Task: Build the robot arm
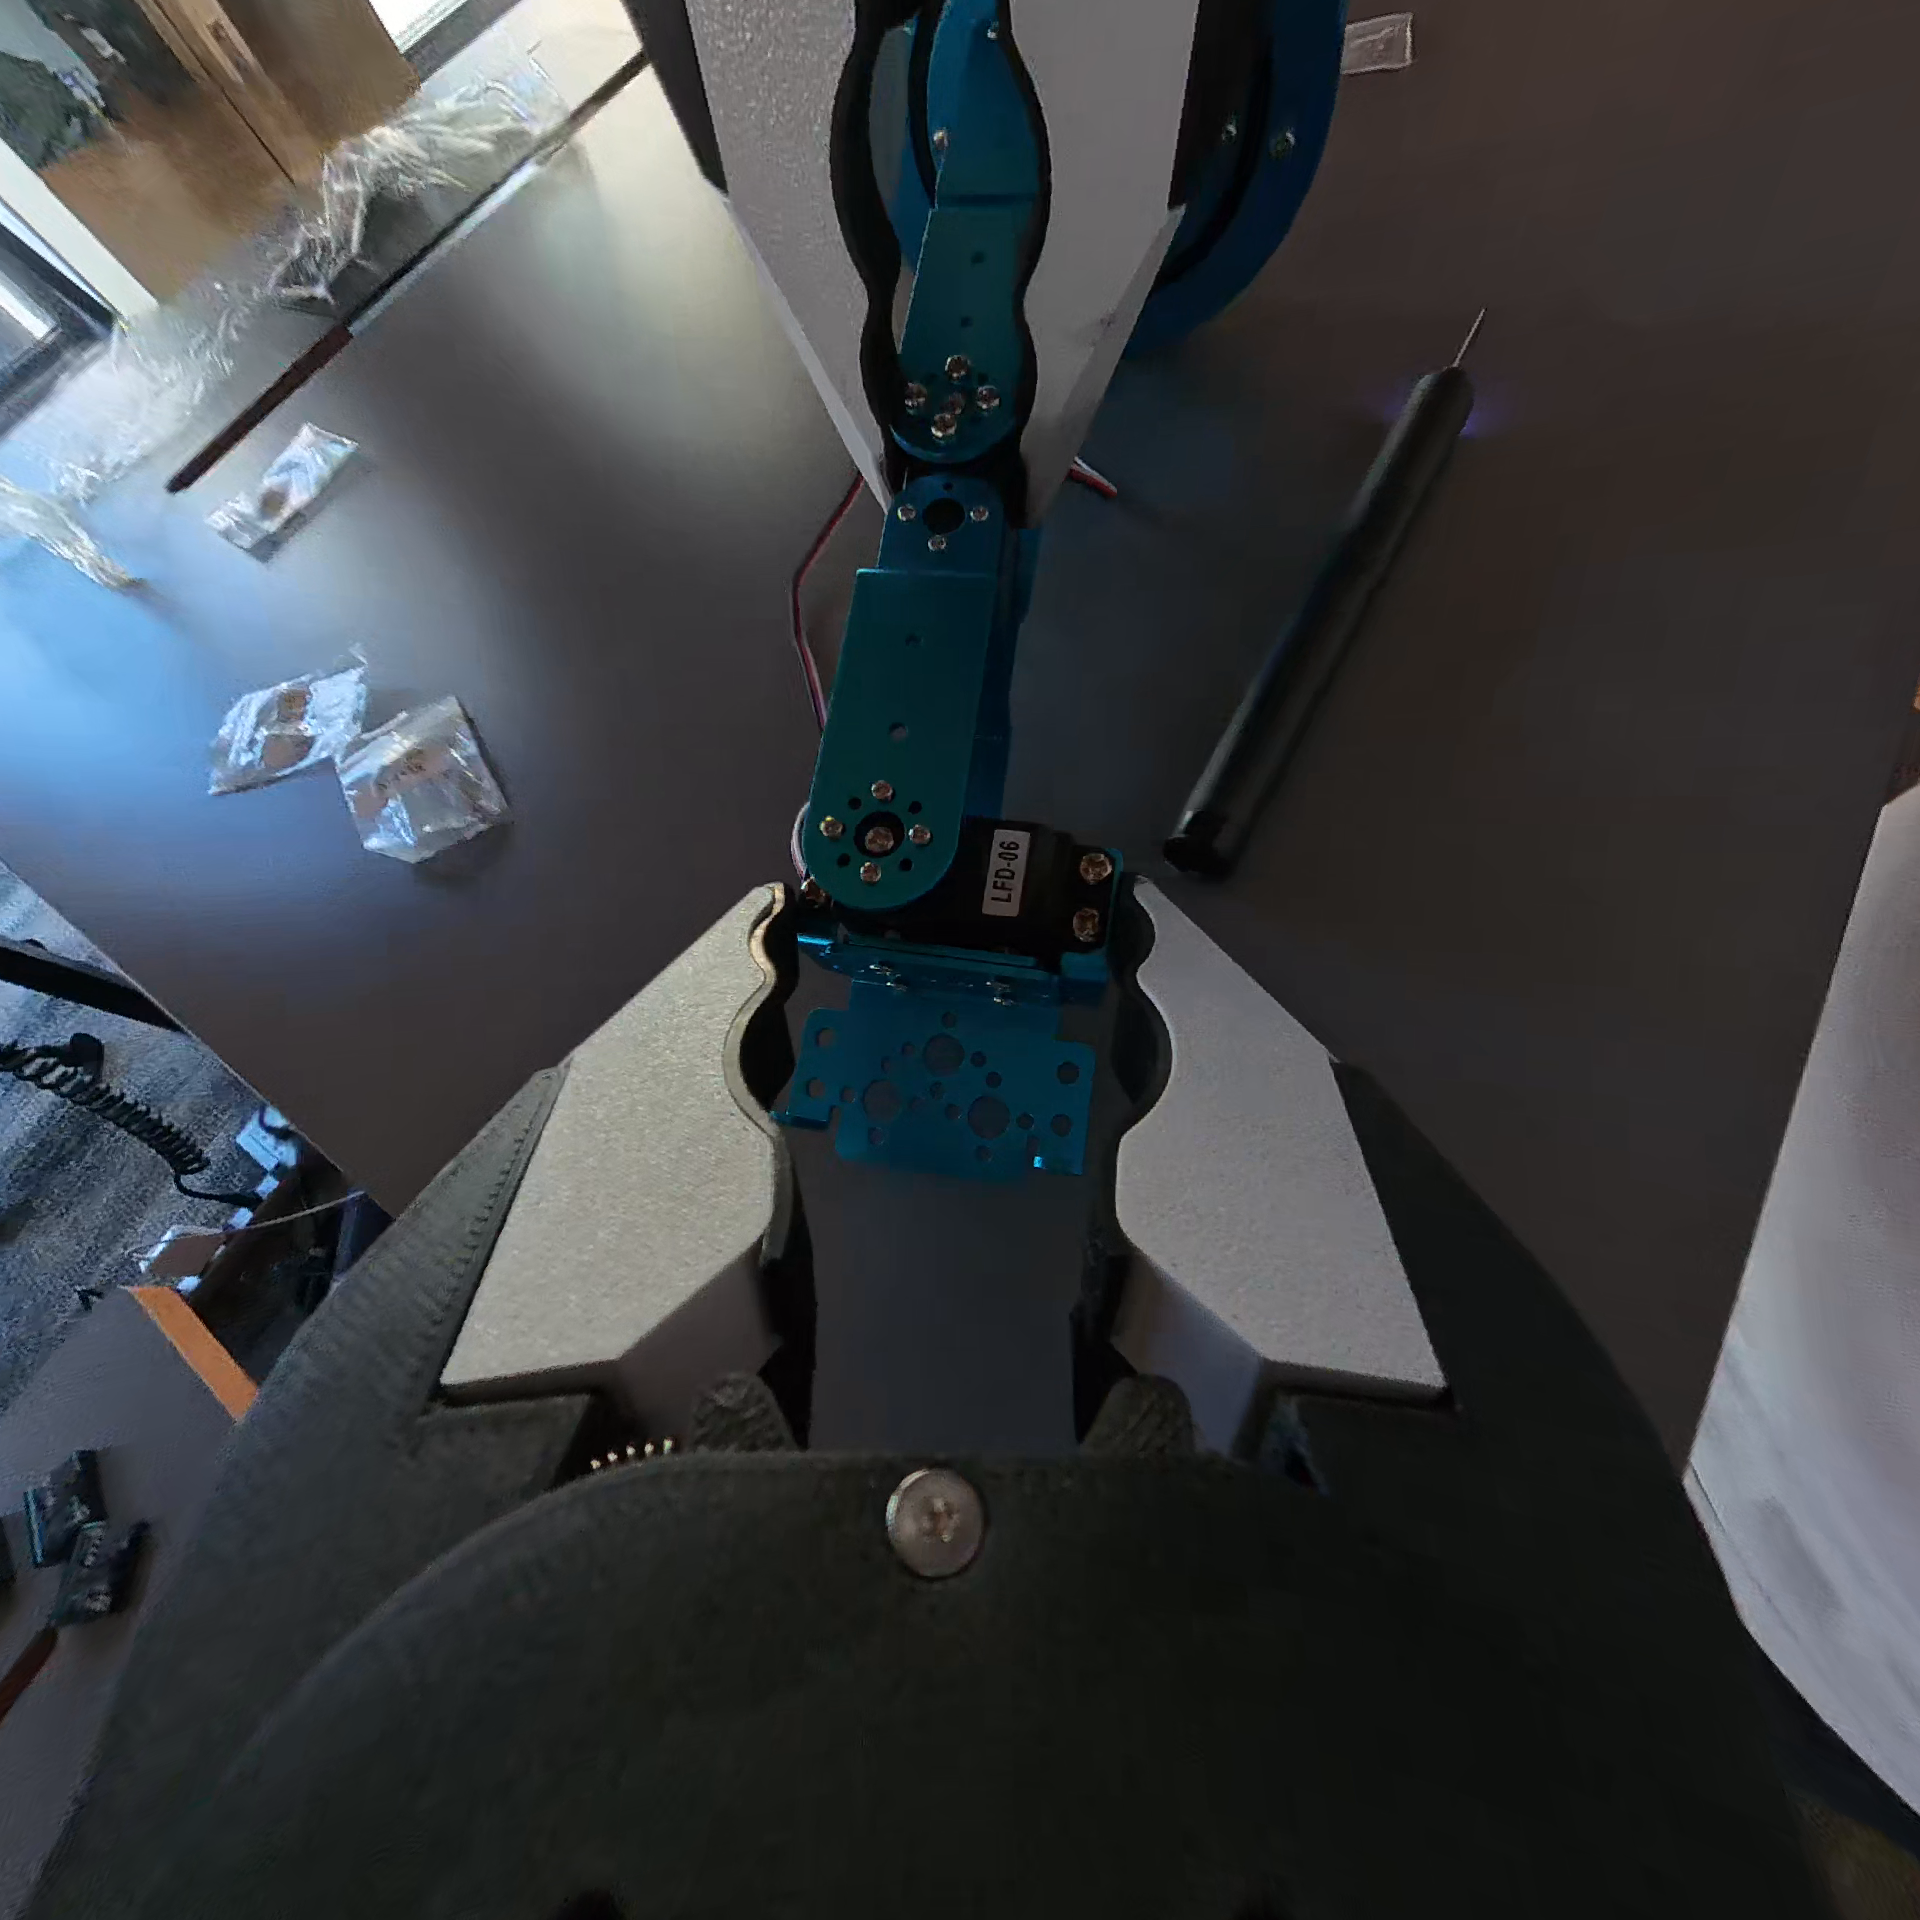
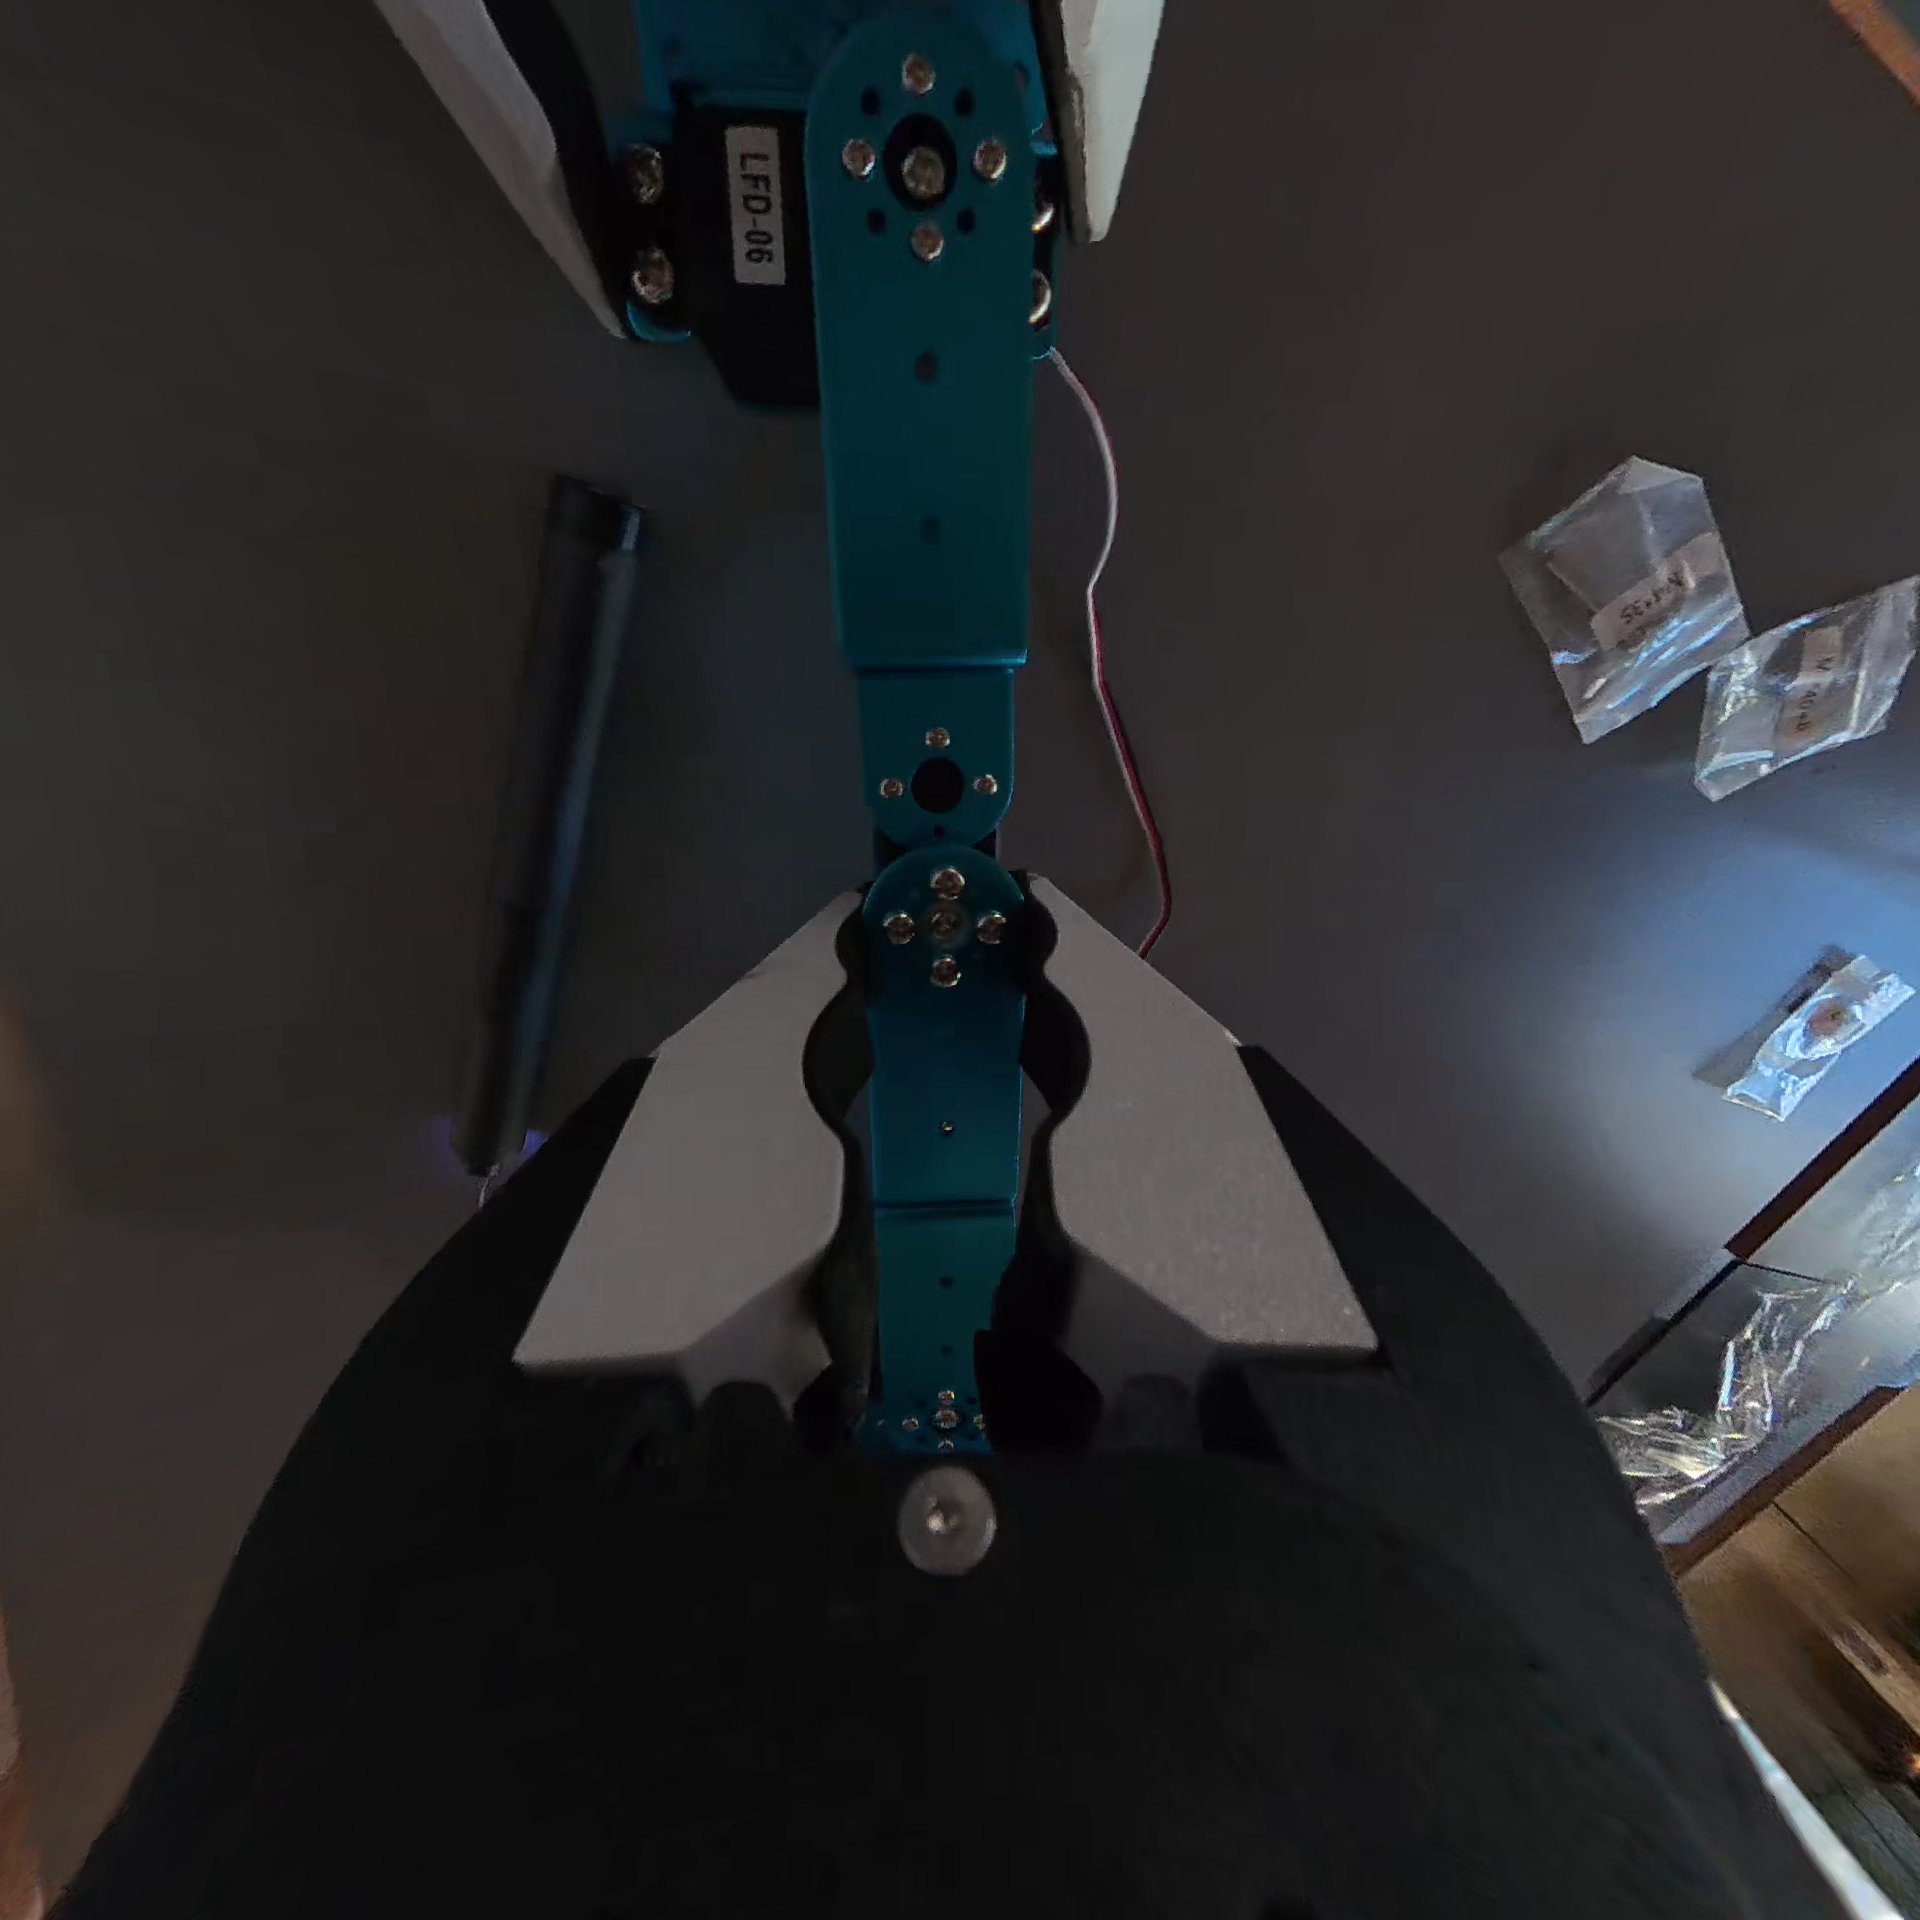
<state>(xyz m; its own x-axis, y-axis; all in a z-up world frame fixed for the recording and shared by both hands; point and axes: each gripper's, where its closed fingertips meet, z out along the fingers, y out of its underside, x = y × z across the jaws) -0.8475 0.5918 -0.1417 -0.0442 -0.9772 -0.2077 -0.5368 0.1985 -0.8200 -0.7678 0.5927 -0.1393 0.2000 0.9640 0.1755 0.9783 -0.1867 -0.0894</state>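
Observation:
A blue metal robot arm [image 1: 914, 675] of linked brackets lies along the dark table. My left gripper [image 1: 956, 904] is shut on its end, where a black servo [image 1: 1003, 862] sits in a perforated blue bracket [image 1: 935, 1091]. My right gripper [image 2: 948, 888] is shut on a narrow blue link [image 2: 940, 1091] of the same arm, at a joint with several screws. Each gripper shows at the top of the other's view, facing it: the right gripper [image 1: 956, 457] and the left gripper [image 2: 852, 270]. A red and white wire [image 2: 1117, 675] runs beside the arm.
A black-handled tool with a thin metal tip [image 1: 1320, 623] lies beside the arm; it also shows in the right wrist view [image 2: 551, 831]. Small clear plastic bags [image 1: 353, 748] [image 2: 1621, 613] lie on the table. A cardboard box [image 1: 239, 104] and crumpled plastic stand beyond the table edge. My hands' fingertips stand some 9 cm from each other.

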